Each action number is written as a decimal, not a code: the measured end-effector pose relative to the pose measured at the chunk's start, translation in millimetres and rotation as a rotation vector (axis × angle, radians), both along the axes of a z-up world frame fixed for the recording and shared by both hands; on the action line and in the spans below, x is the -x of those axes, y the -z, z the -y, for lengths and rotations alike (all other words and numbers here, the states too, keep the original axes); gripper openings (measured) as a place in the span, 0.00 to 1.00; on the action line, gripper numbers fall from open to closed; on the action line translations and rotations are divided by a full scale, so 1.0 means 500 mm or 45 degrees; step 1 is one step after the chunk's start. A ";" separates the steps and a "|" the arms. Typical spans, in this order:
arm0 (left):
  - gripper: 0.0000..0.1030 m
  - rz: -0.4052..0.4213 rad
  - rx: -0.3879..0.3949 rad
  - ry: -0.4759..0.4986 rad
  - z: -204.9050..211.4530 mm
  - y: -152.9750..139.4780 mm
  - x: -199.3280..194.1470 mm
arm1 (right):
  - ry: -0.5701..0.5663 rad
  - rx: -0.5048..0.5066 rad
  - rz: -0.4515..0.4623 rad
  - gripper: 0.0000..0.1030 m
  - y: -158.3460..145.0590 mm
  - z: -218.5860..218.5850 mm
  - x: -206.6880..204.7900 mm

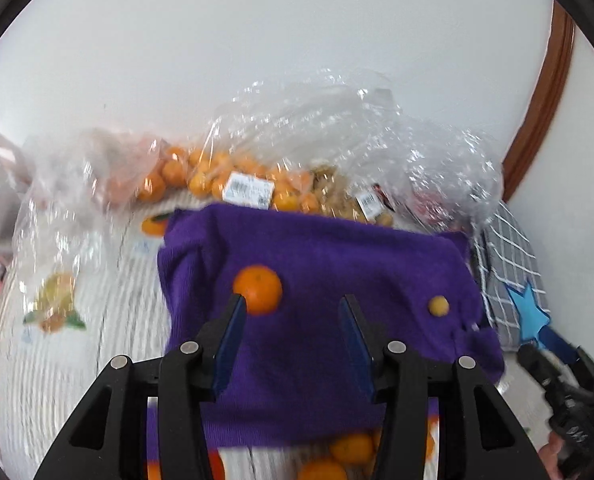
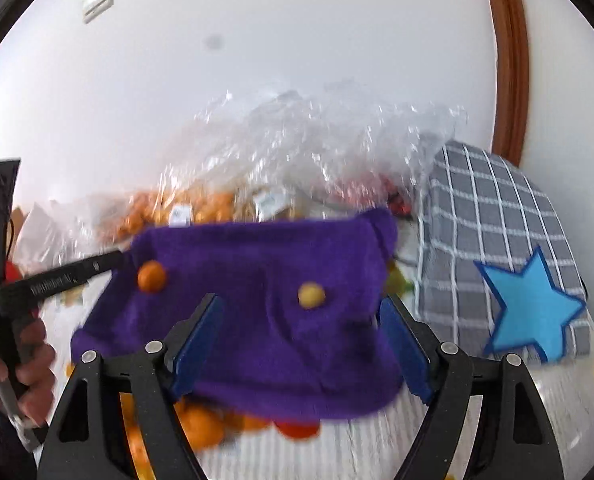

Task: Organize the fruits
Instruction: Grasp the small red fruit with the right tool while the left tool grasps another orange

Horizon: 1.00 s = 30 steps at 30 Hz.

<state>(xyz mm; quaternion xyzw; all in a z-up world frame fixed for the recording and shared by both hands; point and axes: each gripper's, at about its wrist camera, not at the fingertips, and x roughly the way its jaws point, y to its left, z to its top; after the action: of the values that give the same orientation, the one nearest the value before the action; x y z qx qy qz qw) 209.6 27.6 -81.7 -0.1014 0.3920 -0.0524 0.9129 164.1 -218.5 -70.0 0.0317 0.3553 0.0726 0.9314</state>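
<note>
Left gripper (image 1: 293, 312): jaws spread wide, nothing between them; it hovers over the purple towel (image 1: 321, 320), its left finger tip just beside the mandarin (image 1: 257, 289)
Right gripper (image 2: 299, 320): jaws equally wide and empty, hovering above the towel's near-right part, the small yellow fruit (image 2: 311, 295) just ahead of the gap
Mandarin: sits on the towel toward its far-left corner
Small yellow fruit: rests on the towel near its right edge, well apart from the mandarin; probably a kumquat
Loose oranges (image 1: 351, 448): heaped at the towel's near edge, partly under it
Bagged fruit (image 1: 217, 176): clear plastic bags beyond the towel's far edge
Checked cushion (image 2: 497, 240): just beside the towel's right edge
Handling: the mandarin looks light, round and prone to roll on soft cloth; its peel is soft, so close gently across its widest middle
Small fruit: lighter and slicker; centre it between the pads
</note>
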 end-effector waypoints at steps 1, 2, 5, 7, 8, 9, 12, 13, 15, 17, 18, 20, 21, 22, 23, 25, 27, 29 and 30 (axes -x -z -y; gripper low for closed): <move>0.44 -0.004 0.002 0.004 0.000 0.000 0.011 | 0.011 0.022 -0.019 0.78 0.006 0.003 0.012; 0.44 -0.003 0.001 0.010 -0.002 0.001 0.027 | 0.020 0.049 -0.038 0.78 0.013 0.008 0.023; 0.44 0.011 -0.012 0.015 -0.008 0.003 0.070 | 0.047 0.137 -0.085 0.78 0.037 0.025 0.069; 0.44 0.017 -0.011 0.015 -0.013 0.006 0.095 | 0.057 0.142 -0.088 0.78 0.052 0.043 0.104; 0.44 0.017 -0.007 0.016 -0.014 0.006 0.107 | 0.063 0.138 -0.088 0.78 0.058 0.050 0.116; 0.44 0.014 -0.002 0.019 -0.018 0.009 0.123 | 0.069 0.128 -0.091 0.76 0.063 0.058 0.131; 0.44 0.008 0.006 0.026 -0.022 0.016 0.155 | 0.062 0.064 -0.102 0.67 0.086 0.074 0.169; 0.44 0.005 0.005 0.026 -0.023 0.018 0.164 | 0.055 0.044 -0.109 0.66 0.096 0.076 0.177; 0.44 -0.005 0.001 0.028 -0.026 0.025 0.184 | 0.043 0.017 -0.130 0.60 0.119 0.072 0.188; 0.44 -0.018 -0.008 0.034 -0.029 0.032 0.198 | 0.032 -0.003 -0.165 0.52 0.145 0.064 0.191; 0.44 -0.022 -0.019 0.039 -0.029 0.036 0.203 | 0.033 -0.006 -0.181 0.44 0.155 0.060 0.192; 0.44 -0.015 -0.034 0.045 -0.029 0.042 0.214 | 0.051 0.009 -0.220 0.37 0.178 0.055 0.189; 0.44 -0.010 -0.039 0.049 -0.030 0.046 0.220 | 0.057 0.022 -0.206 0.32 0.174 0.053 0.191; 0.44 -0.007 -0.042 0.053 -0.031 0.051 0.225 | 0.050 0.007 -0.201 0.29 0.172 0.054 0.191; 0.44 -0.007 -0.042 0.059 -0.030 0.058 0.229 | 0.050 -0.005 -0.211 0.25 0.175 0.055 0.190; 0.44 -0.016 -0.031 0.079 -0.027 0.072 0.235 | 0.061 -0.018 -0.209 0.24 0.175 0.059 0.192; 0.44 -0.026 -0.004 0.113 -0.019 0.087 0.240 | 0.060 -0.042 -0.209 0.24 0.176 0.064 0.192; 0.44 -0.033 0.037 0.146 -0.011 0.099 0.244 | 0.060 -0.048 -0.210 0.24 0.176 0.067 0.190; 0.44 -0.038 0.061 0.175 -0.004 0.105 0.245 | 0.060 -0.043 -0.210 0.24 0.176 0.066 0.190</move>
<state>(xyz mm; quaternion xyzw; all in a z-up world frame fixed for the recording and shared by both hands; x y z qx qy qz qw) 87.1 29.7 -134.0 -0.0969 0.4101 -0.1227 0.8985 69.3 -251.3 -158.1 0.0618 0.4287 0.0539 0.8997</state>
